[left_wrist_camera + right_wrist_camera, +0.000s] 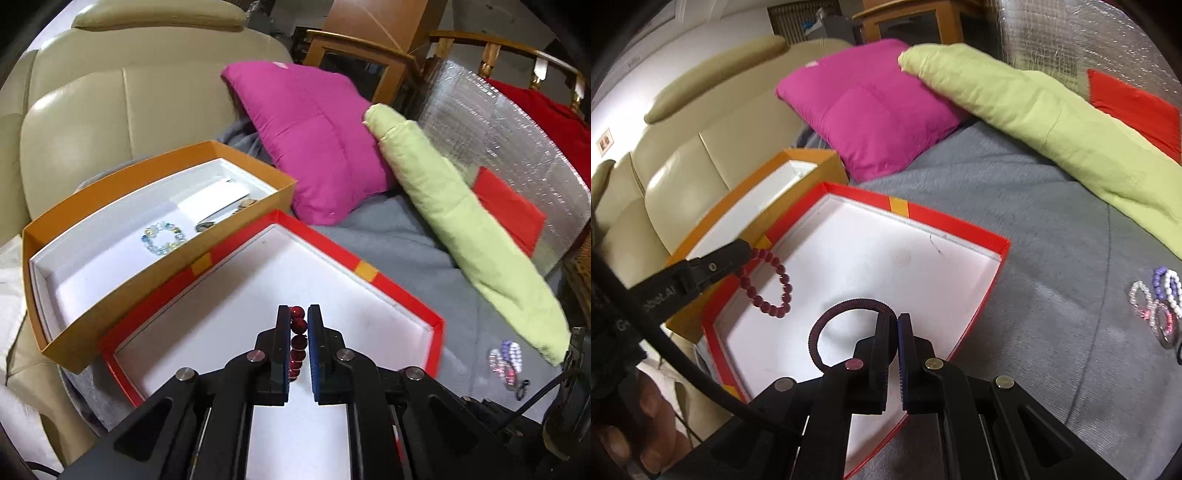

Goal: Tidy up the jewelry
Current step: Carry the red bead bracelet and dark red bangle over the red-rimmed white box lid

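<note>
My left gripper (299, 312) is shut on a dark red bead bracelet (297, 341) and holds it over the white inside of the red box (388, 284). In the right wrist view the left gripper (748, 249) comes in from the left with the red bracelet (768, 282) hanging from it. My right gripper (897, 319) is shut on a dark purple ribbed hair ring (846, 314) above the same red box (960, 225). An orange box (110, 192) beside it holds a pale blue bead bracelet (162, 238).
Several pink, purple and white bracelets (1158, 302) lie on the grey blanket (1034, 221) at the right, also in the left wrist view (506, 358). A magenta cushion (314, 140), a green roll (461, 229), a beige sofa (110, 92) and a red card (509, 210) lie behind.
</note>
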A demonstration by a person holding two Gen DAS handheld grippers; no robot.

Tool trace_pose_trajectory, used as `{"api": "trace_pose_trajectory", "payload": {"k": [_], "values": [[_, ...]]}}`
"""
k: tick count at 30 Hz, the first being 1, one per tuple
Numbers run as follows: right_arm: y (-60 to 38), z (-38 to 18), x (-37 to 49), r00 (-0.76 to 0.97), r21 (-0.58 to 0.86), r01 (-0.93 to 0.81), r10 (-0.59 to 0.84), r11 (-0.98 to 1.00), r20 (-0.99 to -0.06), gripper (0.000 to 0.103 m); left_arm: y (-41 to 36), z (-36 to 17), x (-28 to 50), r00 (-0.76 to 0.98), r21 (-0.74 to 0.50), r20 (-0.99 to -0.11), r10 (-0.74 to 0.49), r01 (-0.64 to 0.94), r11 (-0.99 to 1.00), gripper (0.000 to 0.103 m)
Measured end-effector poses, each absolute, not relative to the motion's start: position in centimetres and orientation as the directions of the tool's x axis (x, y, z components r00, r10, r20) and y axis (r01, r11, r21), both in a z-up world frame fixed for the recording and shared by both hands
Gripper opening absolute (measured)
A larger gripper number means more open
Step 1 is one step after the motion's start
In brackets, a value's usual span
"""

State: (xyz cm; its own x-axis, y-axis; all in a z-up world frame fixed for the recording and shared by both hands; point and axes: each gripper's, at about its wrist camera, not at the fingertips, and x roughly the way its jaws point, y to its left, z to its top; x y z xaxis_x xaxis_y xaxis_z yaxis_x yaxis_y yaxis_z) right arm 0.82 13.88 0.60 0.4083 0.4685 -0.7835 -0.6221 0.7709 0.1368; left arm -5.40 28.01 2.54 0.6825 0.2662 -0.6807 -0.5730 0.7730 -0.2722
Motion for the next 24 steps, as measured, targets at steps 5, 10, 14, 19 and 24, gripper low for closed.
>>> {"api": "trace_pose_trajectory", "payload": {"k": [5,10,14,19,24], "values": [[13.8,-0.5,1.7,0.400,0.126,-0.613,0.444,0.780,-0.802,0.005,29.0,1.5,-5.3,0.641,-0.264,-0.707,0.300,-0.632,0.729,0.009],[14.5,-0.8,2.1,0.396,0.115,-0.619,0.435,0.777,-0.809,0.005,29.6,0.6,-5.2,0.610,-0.265,-0.738,0.289,-0.656,0.707,0.009],[15.4,-1.1,2.2,0.392,0.100,-0.629,0.426,0.771,-0.816,0.005,29.6,0.1,-4.9,0.589,-0.254,-0.757,0.284,-0.665,0.702,0.009],[16.0,-1.4,2.5,0.389,0.091,-0.631,0.416,0.770,-0.822,0.005,30.4,-0.5,-5.0,0.554,-0.243,-0.778,0.297,-0.701,0.670,0.009],[16.5,-1.8,2.9,0.381,0.081,-0.632,0.401,0.770,-0.833,0.005,31.1,-1.0,-5.3,0.533,-0.248,-0.791,0.300,-0.728,0.639,0.009]]}}
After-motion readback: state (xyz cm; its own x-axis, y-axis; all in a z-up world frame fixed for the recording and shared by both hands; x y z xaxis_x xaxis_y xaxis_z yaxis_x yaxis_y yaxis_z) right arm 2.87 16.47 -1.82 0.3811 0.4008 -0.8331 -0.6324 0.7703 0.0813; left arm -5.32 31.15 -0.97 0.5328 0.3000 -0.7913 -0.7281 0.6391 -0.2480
